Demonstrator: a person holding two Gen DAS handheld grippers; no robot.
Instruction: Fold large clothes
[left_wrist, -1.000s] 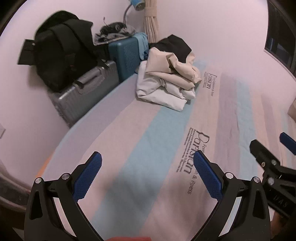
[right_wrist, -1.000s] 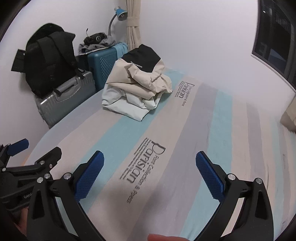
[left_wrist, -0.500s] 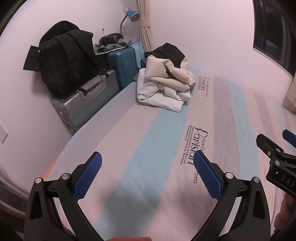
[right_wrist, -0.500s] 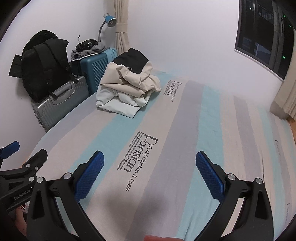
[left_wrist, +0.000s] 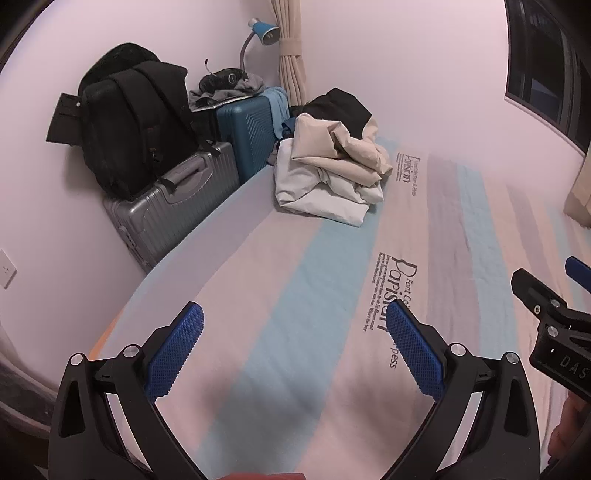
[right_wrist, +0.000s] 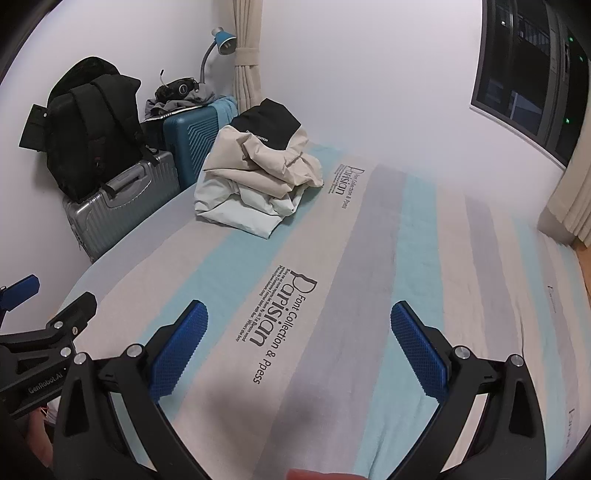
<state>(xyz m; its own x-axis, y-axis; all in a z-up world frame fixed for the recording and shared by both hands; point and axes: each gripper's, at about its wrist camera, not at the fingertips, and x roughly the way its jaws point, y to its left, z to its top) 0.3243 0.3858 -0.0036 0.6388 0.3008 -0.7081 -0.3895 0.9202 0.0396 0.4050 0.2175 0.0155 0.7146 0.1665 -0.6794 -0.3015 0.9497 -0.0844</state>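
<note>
A pile of folded clothes (left_wrist: 328, 173), beige and white with a black piece on top, lies at the far left end of the striped bed (left_wrist: 461, 229). It also shows in the right wrist view (right_wrist: 255, 181). My left gripper (left_wrist: 295, 347) is open and empty, held over the near part of the bed, far from the pile. My right gripper (right_wrist: 299, 347) is open and empty over the sheet (right_wrist: 424, 229) with the printed lettering. Each gripper shows at the edge of the other's view.
A grey suitcase (left_wrist: 173, 206) with a black backpack (left_wrist: 133, 118) on it and a teal suitcase (left_wrist: 247, 133) stand against the wall beside the bed. A blue lamp (right_wrist: 221, 40) and a tied curtain (right_wrist: 247, 55) are in the corner. A dark window (right_wrist: 535, 74) is on the right.
Both grippers have pulled back and risen, so the pile looks farther away and more of the bed and the window shows. Both stay open.
</note>
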